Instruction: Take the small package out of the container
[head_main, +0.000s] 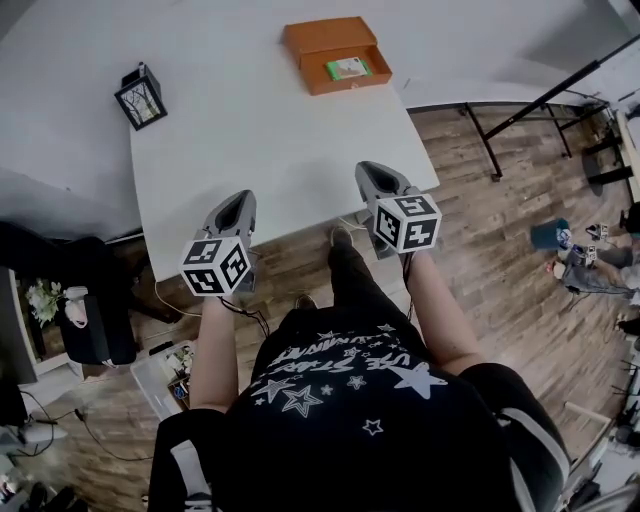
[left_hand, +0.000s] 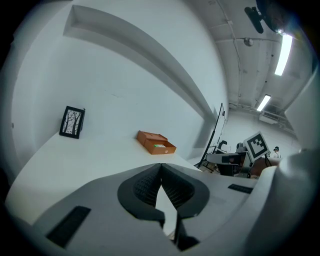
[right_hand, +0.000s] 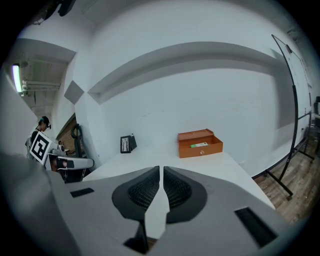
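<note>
An open orange box (head_main: 325, 36) sits at the far side of the white table (head_main: 250, 140), with a small green package (head_main: 347, 68) lying inside it. Both grippers hover over the table's near edge, well short of the box. My left gripper (head_main: 240, 197) is shut and holds nothing. My right gripper (head_main: 368, 170) also stands shut with nothing between its pads. In the left gripper view the box (left_hand: 150, 138) and package (left_hand: 160, 146) lie far ahead of the jaws (left_hand: 160, 165). The right gripper view shows the box (right_hand: 202, 149) ahead and to the right of the jaws (right_hand: 161, 168).
A black lantern-shaped frame (head_main: 140, 96) stands near the table's far left corner (left_hand: 72, 121) (right_hand: 128, 144). A black metal stand (head_main: 520, 115) leans at the table's right. People sit on the wooden floor at the right (head_main: 585, 265). A bin of clutter (head_main: 165, 375) lies at lower left.
</note>
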